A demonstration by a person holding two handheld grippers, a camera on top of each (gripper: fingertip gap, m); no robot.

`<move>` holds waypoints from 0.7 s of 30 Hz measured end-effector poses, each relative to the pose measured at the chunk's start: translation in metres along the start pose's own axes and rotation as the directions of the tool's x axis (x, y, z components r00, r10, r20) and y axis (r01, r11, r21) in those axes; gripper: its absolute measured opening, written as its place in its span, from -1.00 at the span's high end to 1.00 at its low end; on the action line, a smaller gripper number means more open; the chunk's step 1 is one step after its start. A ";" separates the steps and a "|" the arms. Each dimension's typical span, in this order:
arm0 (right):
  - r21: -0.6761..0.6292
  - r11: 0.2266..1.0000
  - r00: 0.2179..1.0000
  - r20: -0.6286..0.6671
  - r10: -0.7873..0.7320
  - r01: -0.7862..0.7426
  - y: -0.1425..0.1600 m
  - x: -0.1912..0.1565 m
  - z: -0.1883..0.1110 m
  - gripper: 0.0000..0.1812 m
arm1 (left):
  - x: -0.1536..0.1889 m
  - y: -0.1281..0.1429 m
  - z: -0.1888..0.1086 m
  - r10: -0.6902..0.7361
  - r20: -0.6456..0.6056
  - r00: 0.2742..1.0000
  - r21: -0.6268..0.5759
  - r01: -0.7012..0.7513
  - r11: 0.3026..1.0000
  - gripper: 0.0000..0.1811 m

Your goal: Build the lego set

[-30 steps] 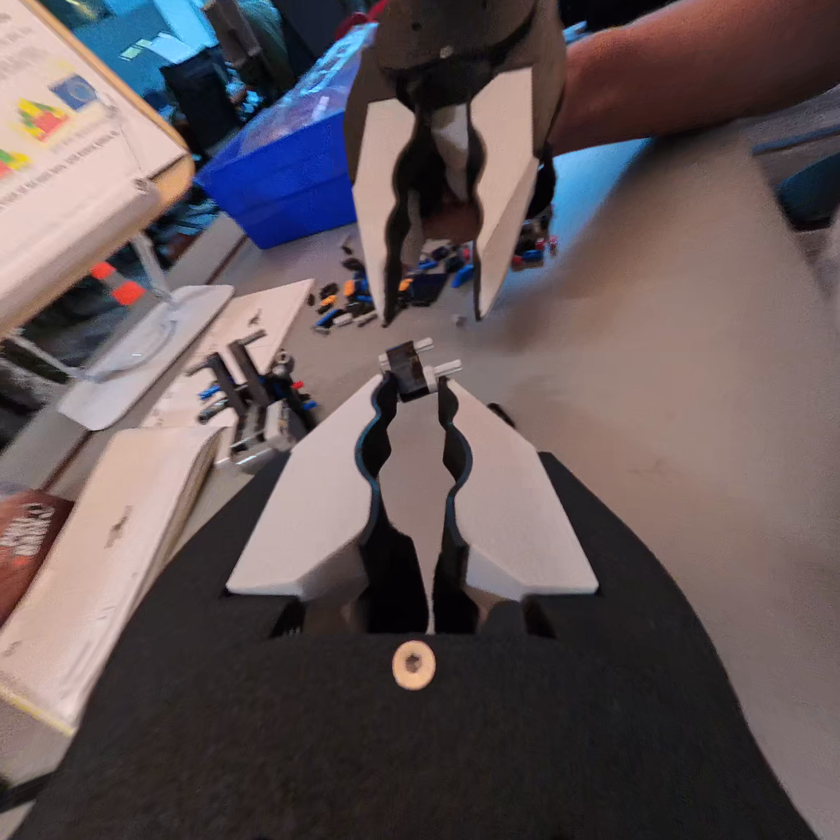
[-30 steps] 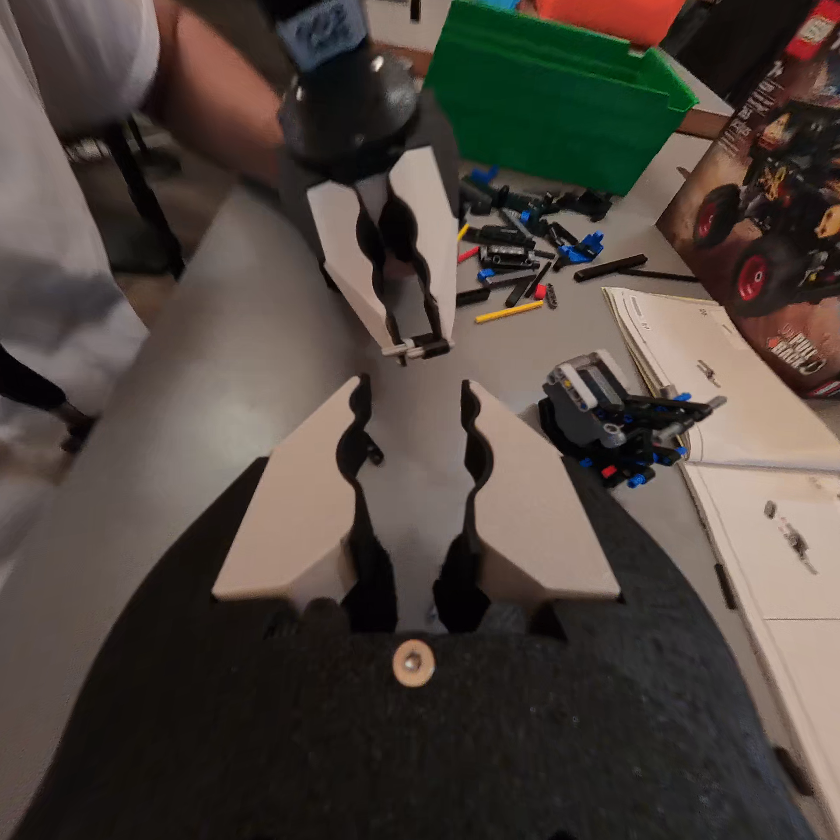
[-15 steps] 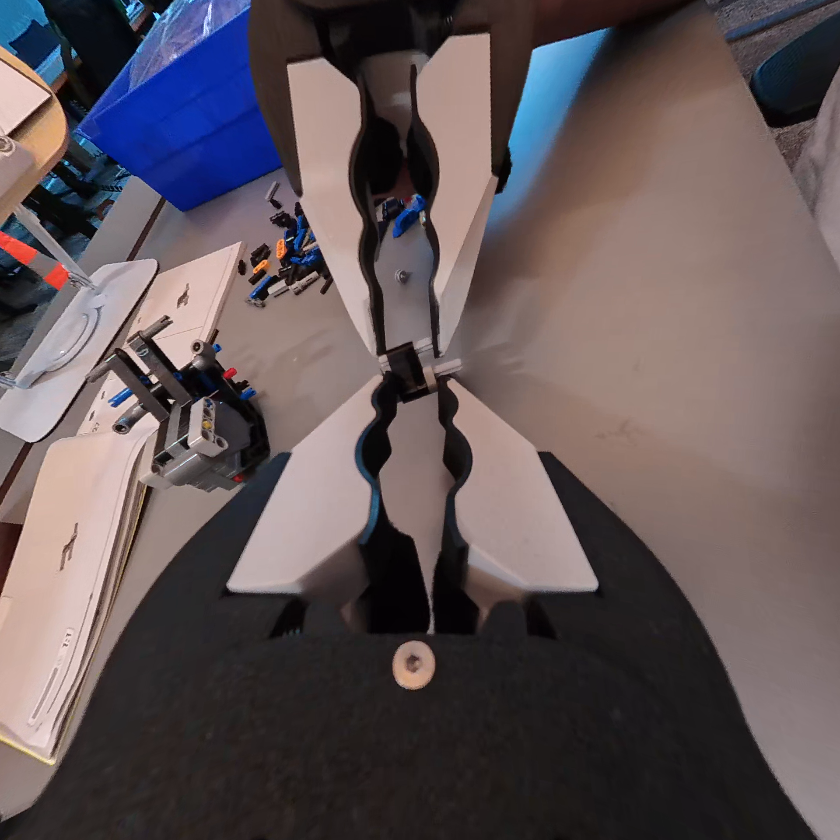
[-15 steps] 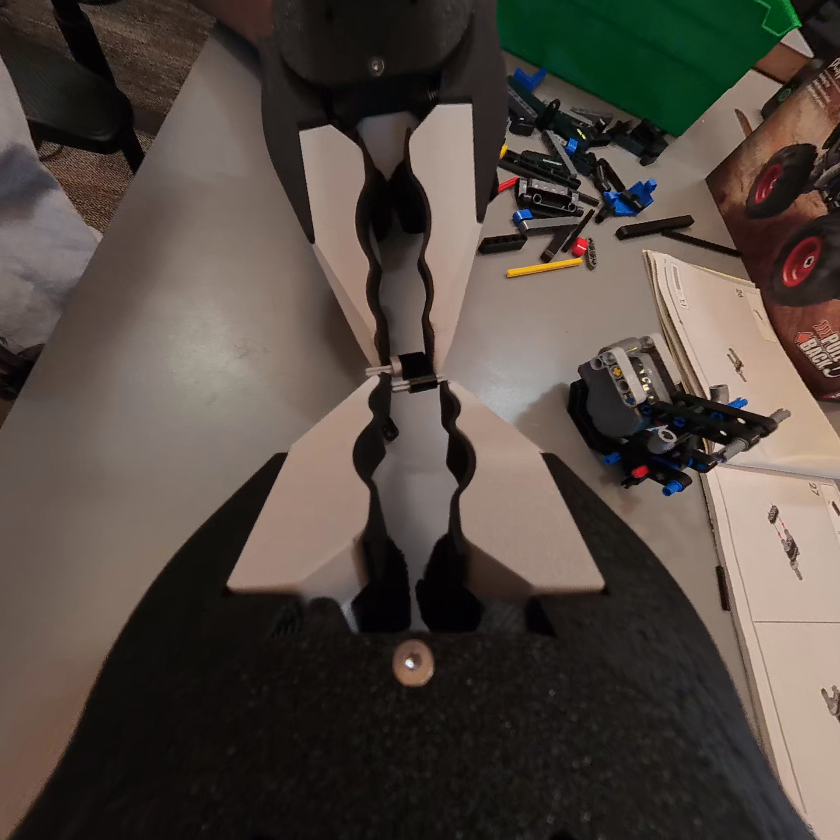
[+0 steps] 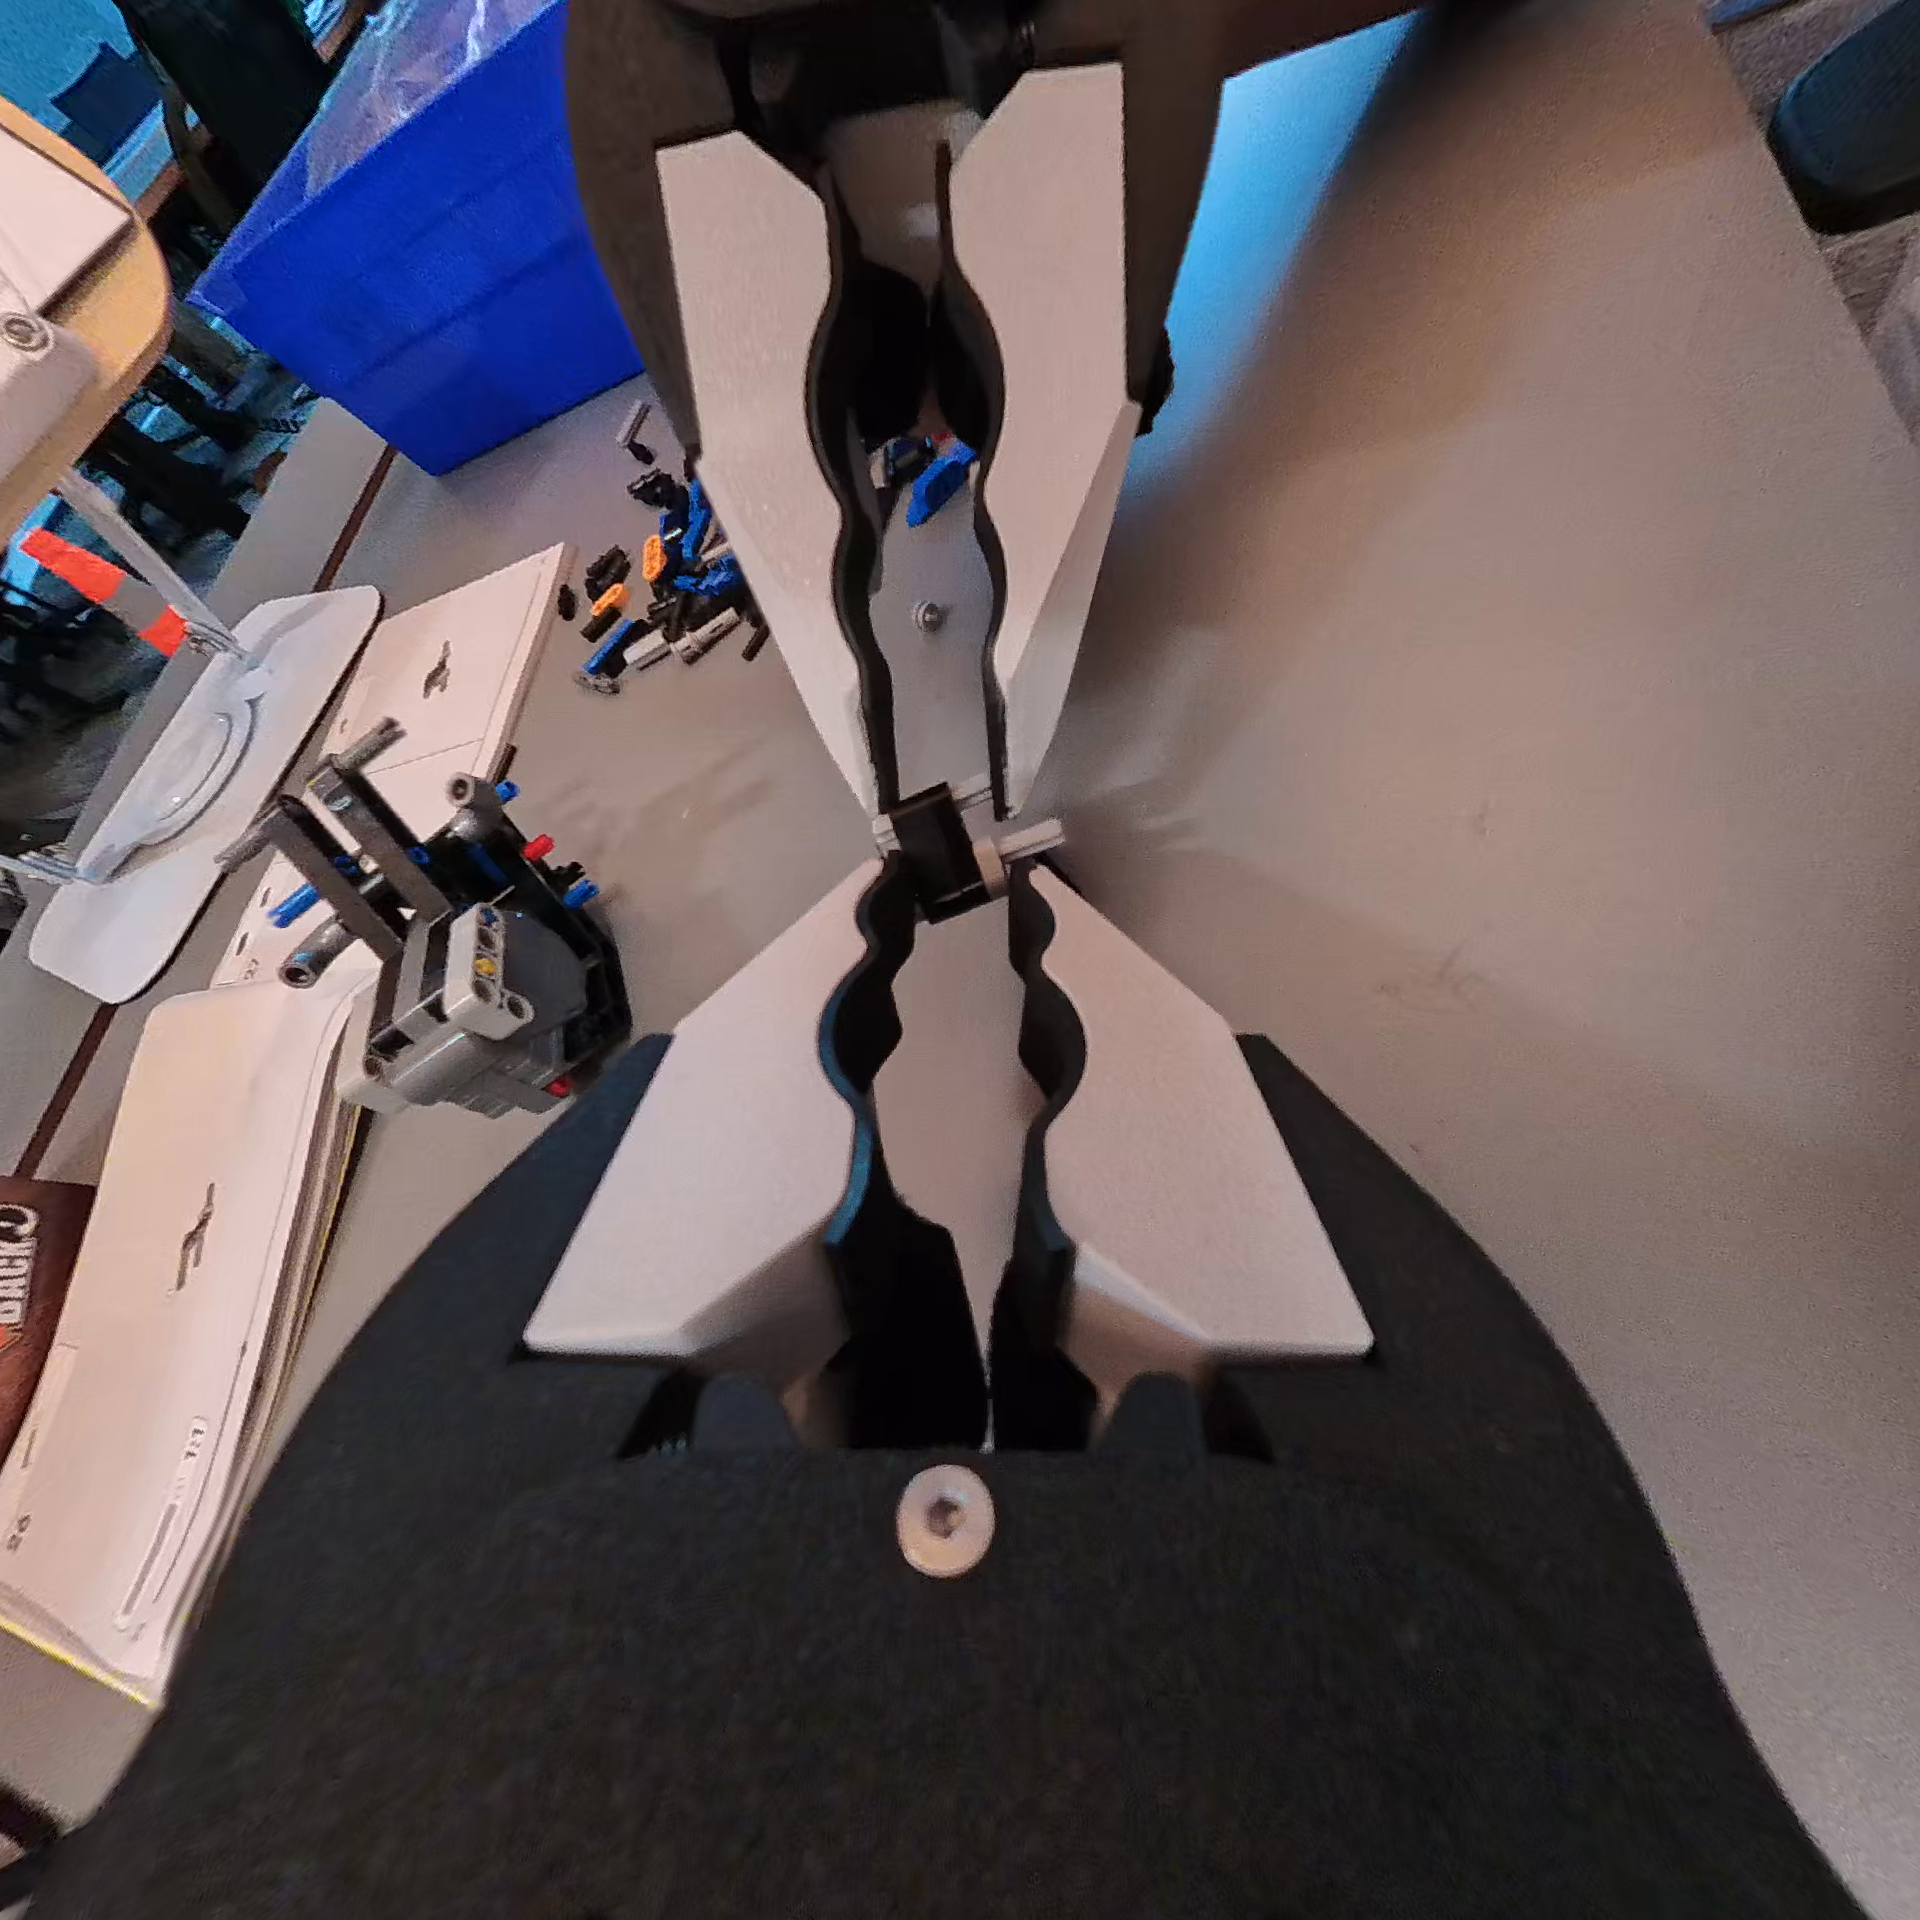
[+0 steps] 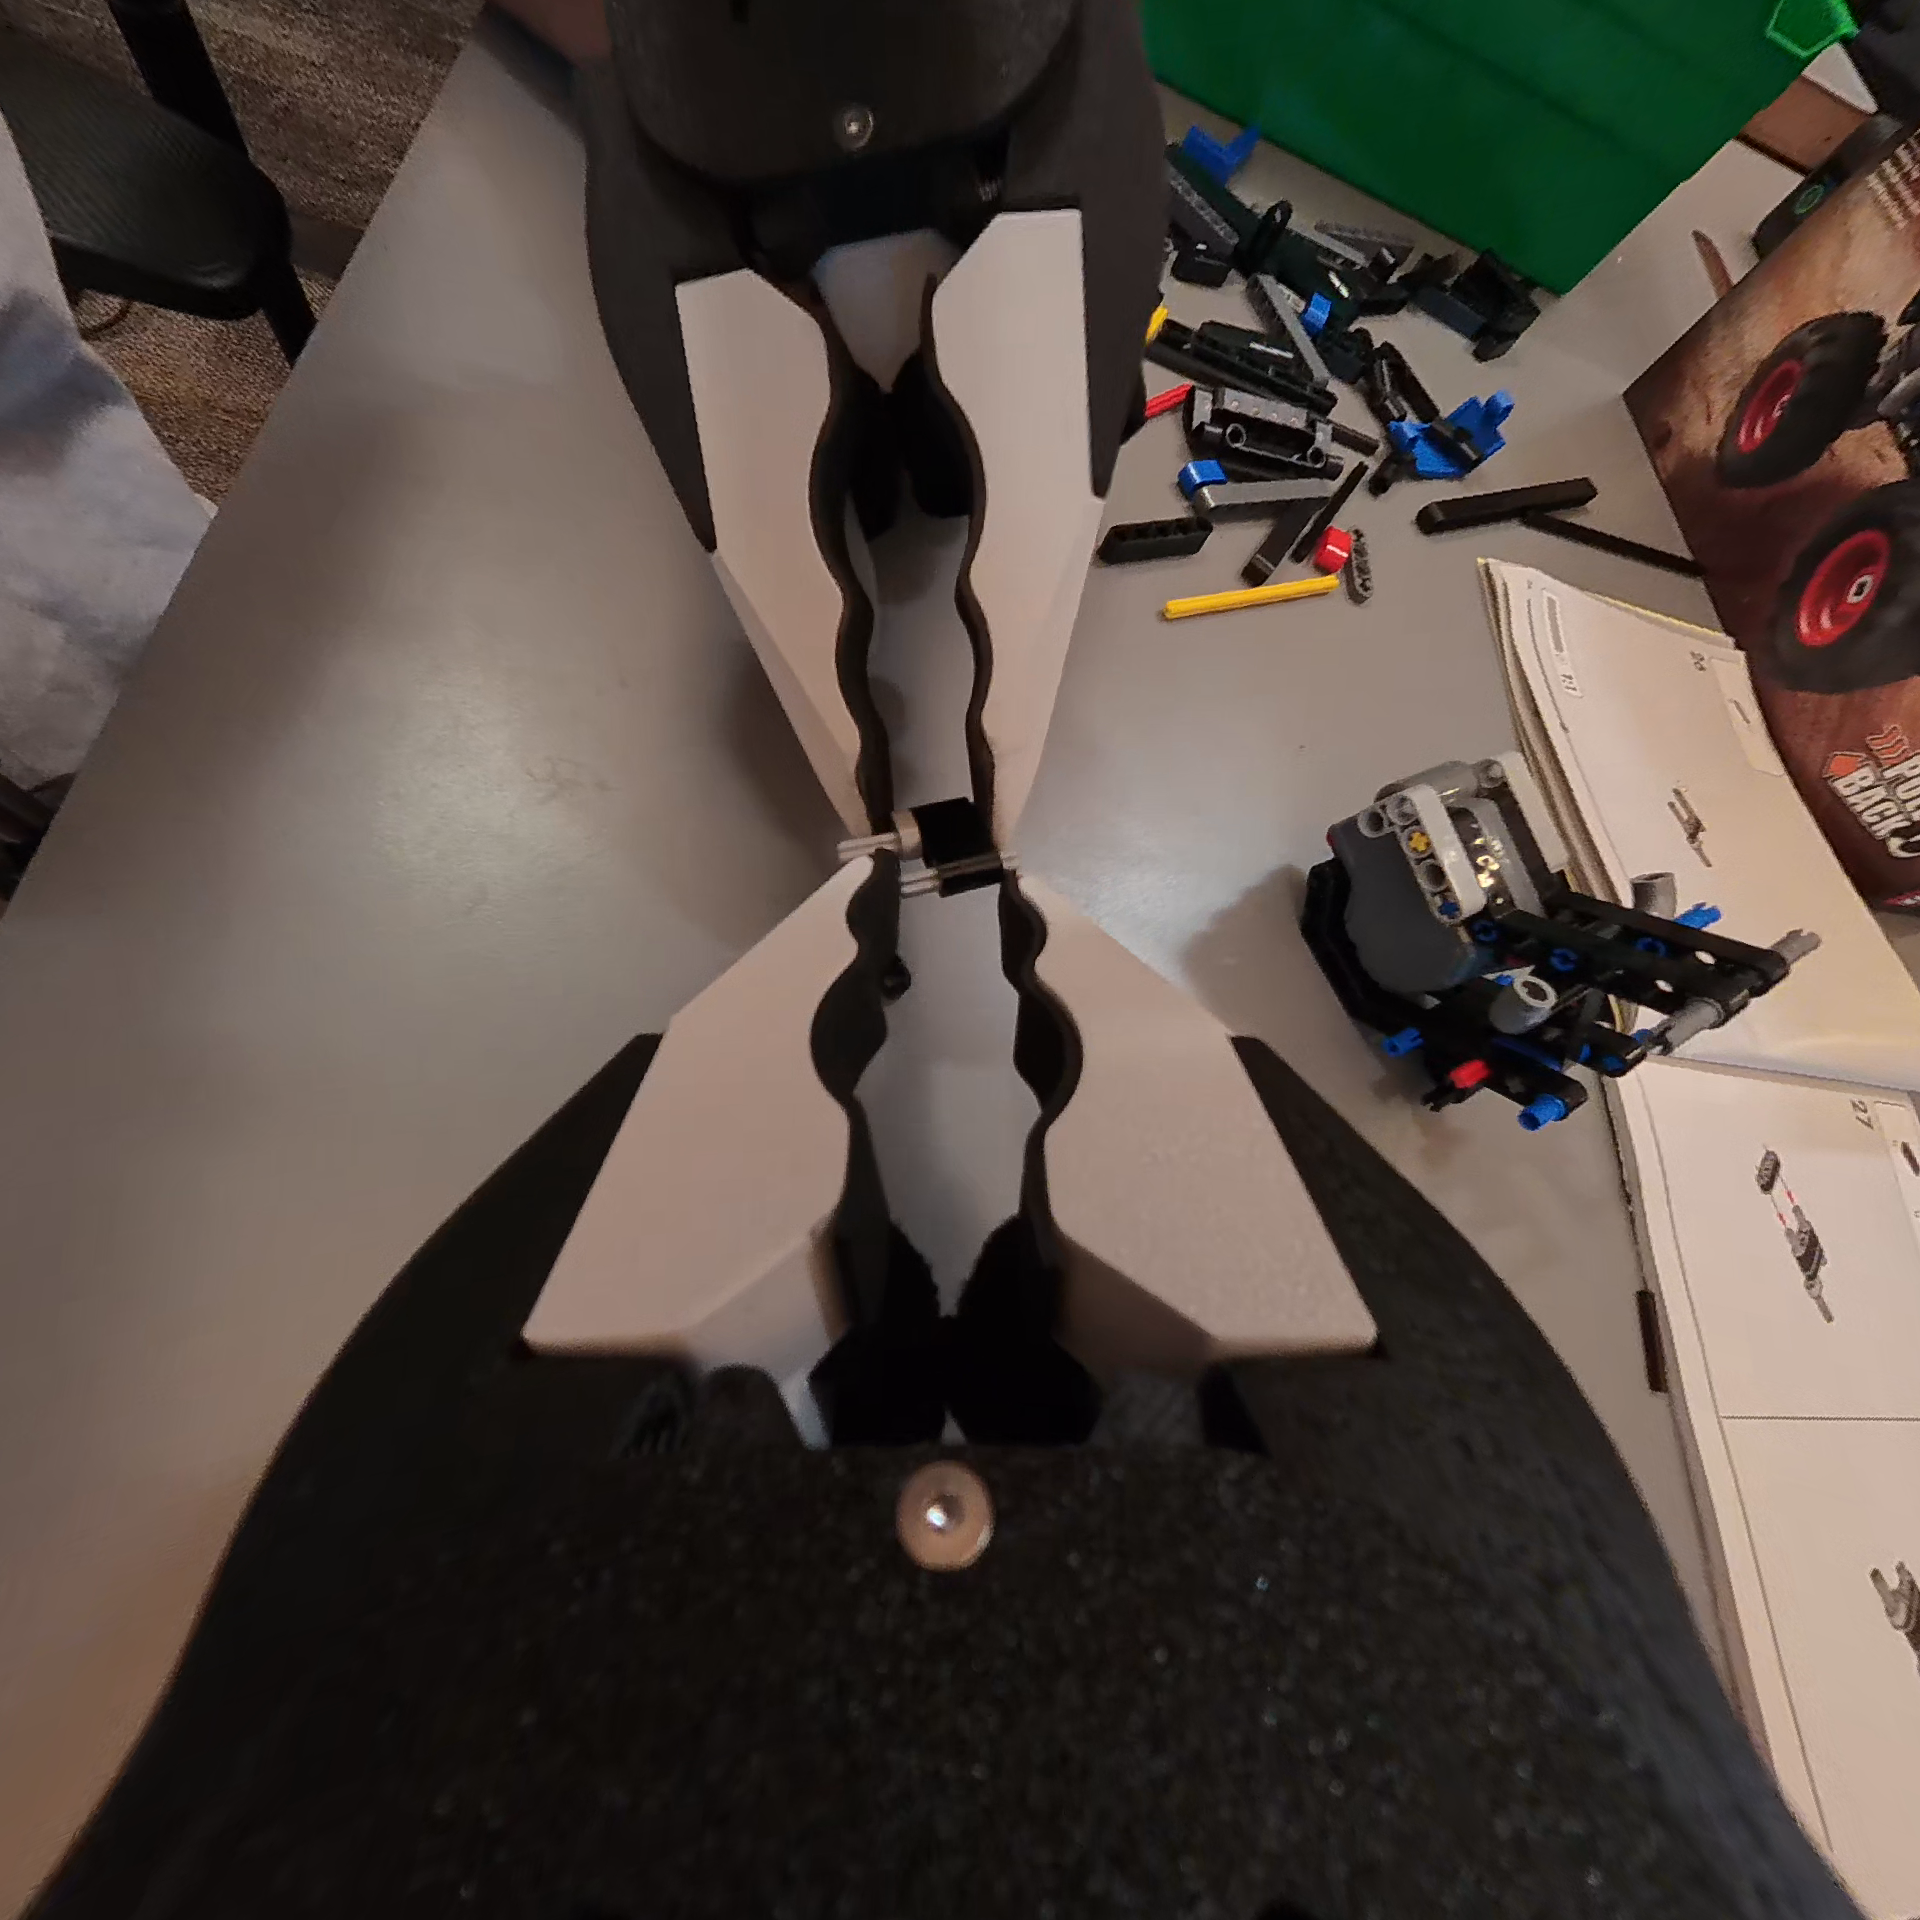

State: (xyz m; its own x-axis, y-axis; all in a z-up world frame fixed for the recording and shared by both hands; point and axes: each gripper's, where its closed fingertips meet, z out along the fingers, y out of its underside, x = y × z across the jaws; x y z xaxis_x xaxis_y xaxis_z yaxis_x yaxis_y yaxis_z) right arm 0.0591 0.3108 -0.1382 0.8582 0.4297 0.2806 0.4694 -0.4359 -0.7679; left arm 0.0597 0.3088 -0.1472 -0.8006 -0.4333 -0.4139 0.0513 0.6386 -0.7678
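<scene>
Left wrist view: the left gripper [image 5: 948, 883] is closed on a small black piece with grey pins [image 5: 943, 847], held at its fingertips above the grey table [image 5: 1507, 727]. The right gripper [image 5: 940, 805] comes in from the opposite side, tip to tip, and its fingers close on the same piece, so both tools grip it at once. To the left on the table stands the partly built model [image 5: 457, 966], grey and black with blue and red pins, touching the white instruction booklet [image 5: 197, 1247]. Farther off lies a pile of loose pieces [image 5: 665, 613] in black, blue and orange, and behind it a blue bin [image 5: 416, 281].

In the right wrist view the right gripper [image 6: 940, 883] pinches the small piece [image 6: 940, 847] from below, with the left gripper [image 6: 935, 810] meeting it from above. The grey pins stick out sideways past the fingertips. The partly built model [image 6: 1507, 935] sits to the right, its black beams resting on the open booklet [image 6: 1766, 1195]. Beyond it lie scattered pieces [image 6: 1299, 416], among them a yellow rod [image 6: 1247, 601], in front of a green bin [image 6: 1455, 125]. The set's box [image 6: 1818, 468] lies at the right edge.
</scene>
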 end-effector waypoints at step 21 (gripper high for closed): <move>0.005 0.999 0.999 -0.021 -0.047 0.047 0.001 0.001 0.001 0.83 | 0.001 0.000 0.000 0.007 0.004 1.000 -0.004 -0.007 1.000 0.82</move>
State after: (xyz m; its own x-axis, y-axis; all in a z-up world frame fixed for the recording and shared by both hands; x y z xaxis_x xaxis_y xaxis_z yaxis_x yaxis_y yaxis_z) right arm 0.0599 0.3116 -0.1399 0.8396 0.4328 0.3281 0.5078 -0.4114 -0.7569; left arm 0.0590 0.3083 -0.1479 -0.7980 -0.4312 -0.4211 0.0547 0.6440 -0.7631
